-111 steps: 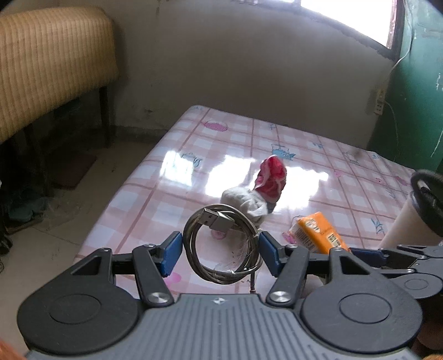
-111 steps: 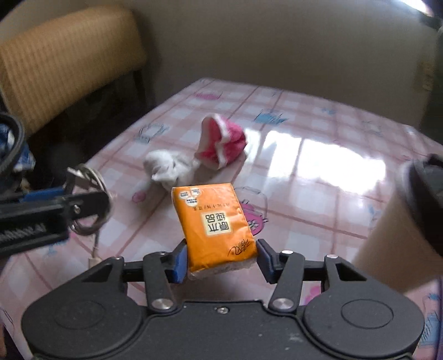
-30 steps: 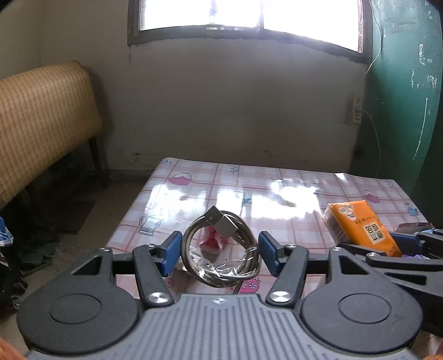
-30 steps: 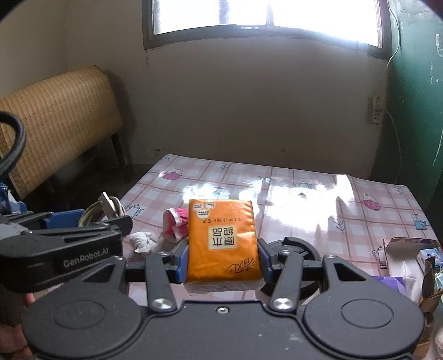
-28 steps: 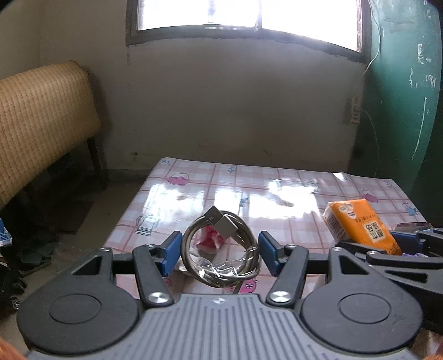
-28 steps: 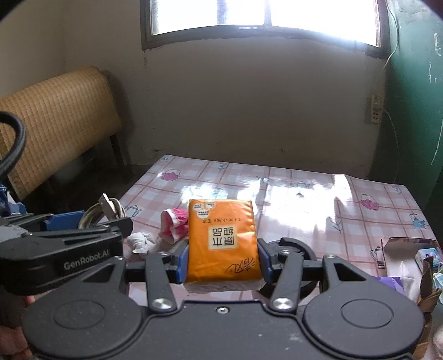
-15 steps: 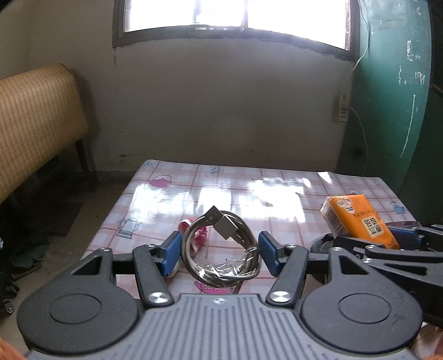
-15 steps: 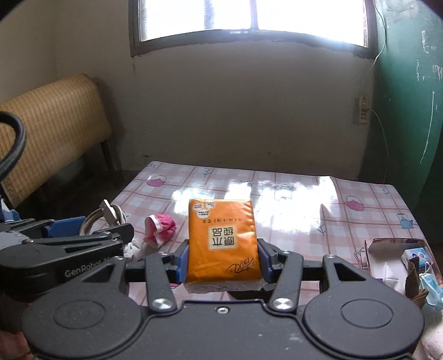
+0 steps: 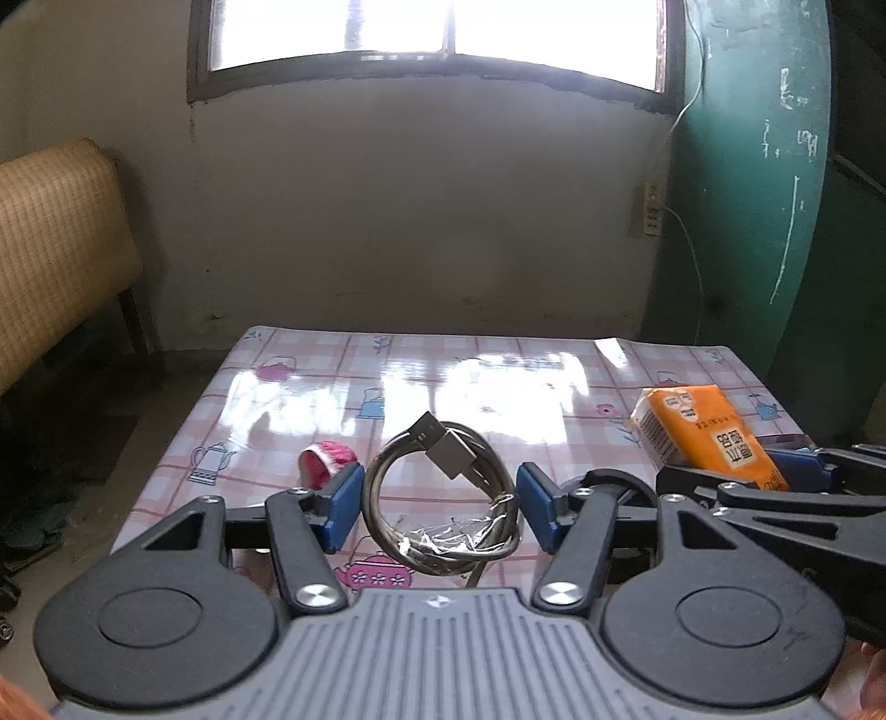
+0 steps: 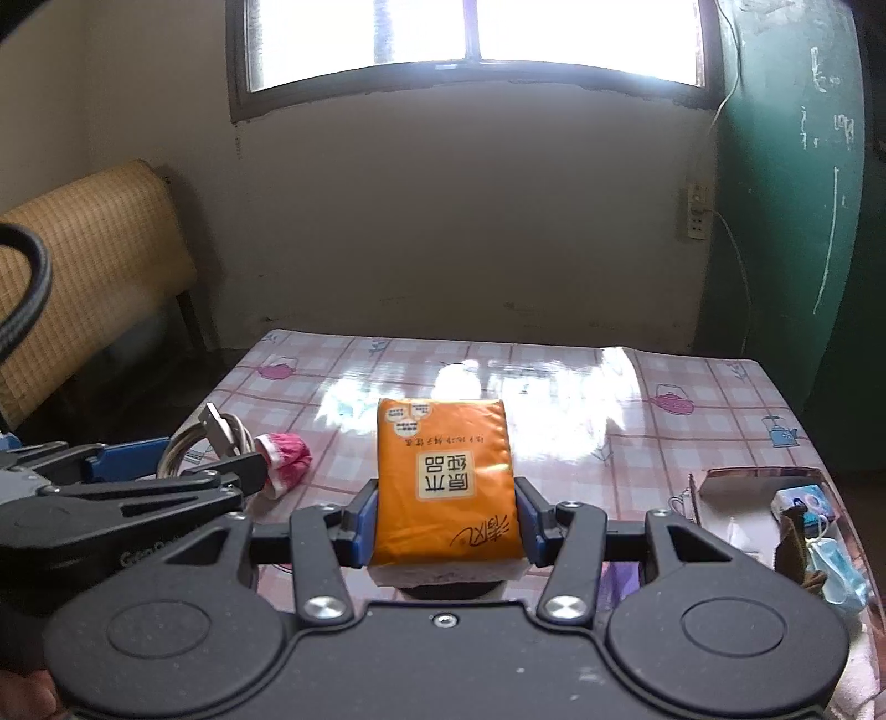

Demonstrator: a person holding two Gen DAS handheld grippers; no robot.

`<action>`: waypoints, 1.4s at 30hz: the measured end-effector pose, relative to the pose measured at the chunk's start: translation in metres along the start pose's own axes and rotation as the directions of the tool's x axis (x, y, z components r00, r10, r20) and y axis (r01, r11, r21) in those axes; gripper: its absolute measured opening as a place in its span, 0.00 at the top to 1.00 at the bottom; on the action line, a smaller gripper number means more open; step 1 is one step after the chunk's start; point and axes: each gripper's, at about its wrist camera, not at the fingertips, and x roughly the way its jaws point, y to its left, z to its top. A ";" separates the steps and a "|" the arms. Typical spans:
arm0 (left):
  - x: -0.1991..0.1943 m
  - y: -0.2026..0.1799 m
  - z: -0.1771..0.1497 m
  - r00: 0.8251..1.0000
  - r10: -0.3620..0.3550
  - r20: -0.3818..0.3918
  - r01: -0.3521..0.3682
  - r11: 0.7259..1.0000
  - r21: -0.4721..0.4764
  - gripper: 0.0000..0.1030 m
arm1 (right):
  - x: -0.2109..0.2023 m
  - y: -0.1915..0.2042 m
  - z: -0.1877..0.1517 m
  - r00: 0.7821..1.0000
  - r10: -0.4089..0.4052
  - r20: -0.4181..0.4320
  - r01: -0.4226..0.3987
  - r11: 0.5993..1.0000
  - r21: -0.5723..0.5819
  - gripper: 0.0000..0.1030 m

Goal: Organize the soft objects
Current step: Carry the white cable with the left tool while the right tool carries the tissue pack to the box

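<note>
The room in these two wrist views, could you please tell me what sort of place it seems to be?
Probably a modest room in a home: a table under a glossy pink checked oilcloth with teapot prints, a woven straw-coloured headboard or seat back, and a dark-framed window in a stained plaster wall.

Both wrist cameras sat close behind their grippers, side by side, looking slightly downward across the pink checked glossy tablecloth (image 9: 498,365) toward the bright wide window (image 10: 470,33), sharing both.
</note>
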 end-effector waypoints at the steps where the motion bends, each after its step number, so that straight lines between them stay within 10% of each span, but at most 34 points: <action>1: 0.000 -0.002 0.000 1.000 -0.003 0.000 0.003 1.000 0.000 0.40 | 0.000 -0.003 0.000 1.000 -0.003 0.000 0.003 1.000 0.002 0.43; 42: 0.012 -0.095 0.001 0.987 -0.158 -0.020 0.160 0.982 0.103 0.40 | -0.021 -0.111 -0.005 0.989 -0.150 0.013 0.148 0.985 0.093 0.43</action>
